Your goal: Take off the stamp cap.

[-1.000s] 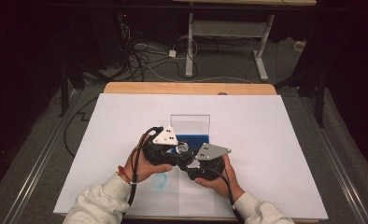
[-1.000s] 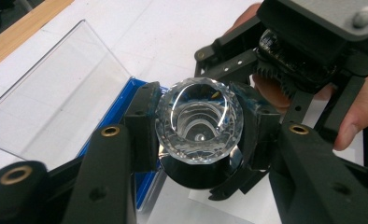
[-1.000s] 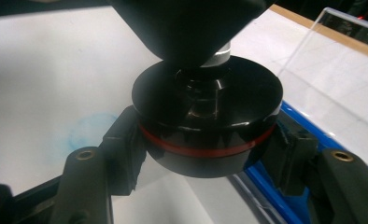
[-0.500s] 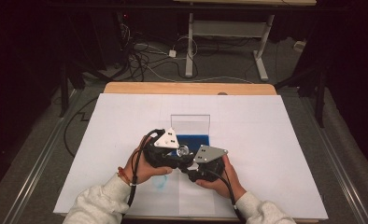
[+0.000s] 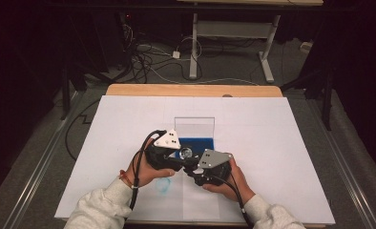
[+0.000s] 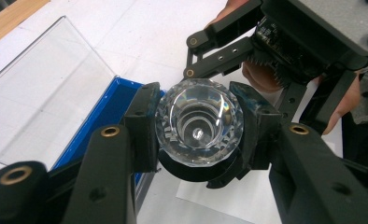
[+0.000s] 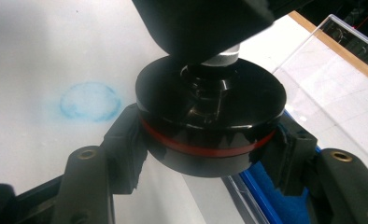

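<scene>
Left gripper (image 5: 183, 160): held in the left hand (image 5: 152, 169) near the middle of the table; in the left gripper view its jaws were closed on the crystal knob, one pad pressing each side.
Knob (image 6: 199, 122): a clear faceted glass piece, round, with rings visible inside it; it faced the left gripper's camera and sat above the black base. In the high view it glinted between the two grippers (image 5: 186, 153).
Right gripper (image 5: 195, 168): held in the right hand (image 5: 229, 179), just beside the left gripper, the two nearly touching; its jaws were clamped on the base, gripping its rim from both sides.
Base (image 7: 211, 122): a black disc with a red band around its edge and a black stem rising from its centre; the stem's upper end went behind the left gripper's body, so the joint with the knob could not be made out there.
Where the thing was: lifted off the table, in front of the box and slightly over its near edge.
Box (image 5: 194, 141): blue-lined tray with a clear lid (image 5: 194, 126) standing open behind it, on the white sheet.
Sheet (image 5: 272, 138): white paper covering the table; wooden edge showed at the far side.
Stain (image 5: 162, 185): a faint blue ring on the sheet, near the left hand.
Sleeves: light grey, entering from the near edge.
</scene>
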